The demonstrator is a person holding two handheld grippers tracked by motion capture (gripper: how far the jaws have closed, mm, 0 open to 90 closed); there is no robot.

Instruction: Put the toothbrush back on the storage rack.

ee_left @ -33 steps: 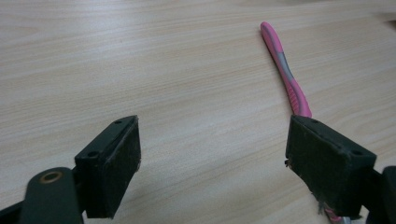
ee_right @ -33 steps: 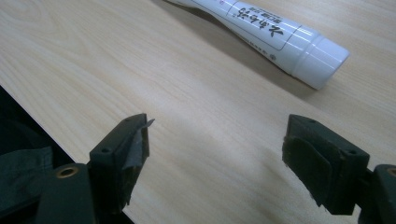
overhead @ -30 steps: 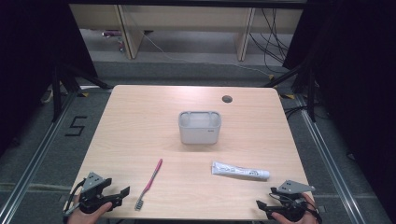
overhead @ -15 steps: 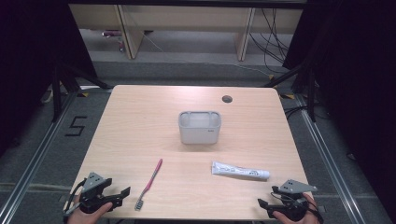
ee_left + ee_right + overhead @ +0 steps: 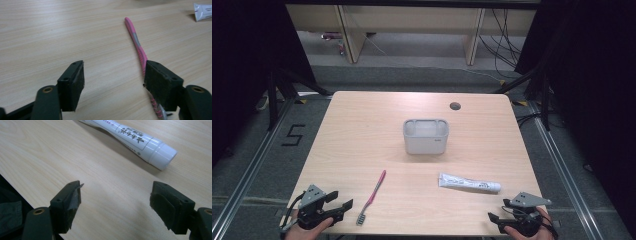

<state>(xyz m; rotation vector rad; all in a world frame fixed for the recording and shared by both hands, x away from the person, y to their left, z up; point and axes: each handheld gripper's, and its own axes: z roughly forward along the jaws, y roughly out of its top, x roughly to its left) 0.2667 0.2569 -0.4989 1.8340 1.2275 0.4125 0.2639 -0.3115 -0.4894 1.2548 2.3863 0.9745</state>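
Note:
A pink toothbrush lies on the wooden table near its front edge, bristle end toward me. My left gripper rests at the front left corner, open and empty. In the left gripper view the toothbrush runs past the right jaw, its bristle end partly hidden behind that jaw. A white toothpaste tube lies at the front right, cap to the right. My right gripper sits open at the front right corner. The right gripper view has the tube lying just beyond the open, empty jaws.
A small grey rectangular container stands at the table's middle. A round cable hole is at the back right. In the right gripper view the table's front edge runs close by the left jaw.

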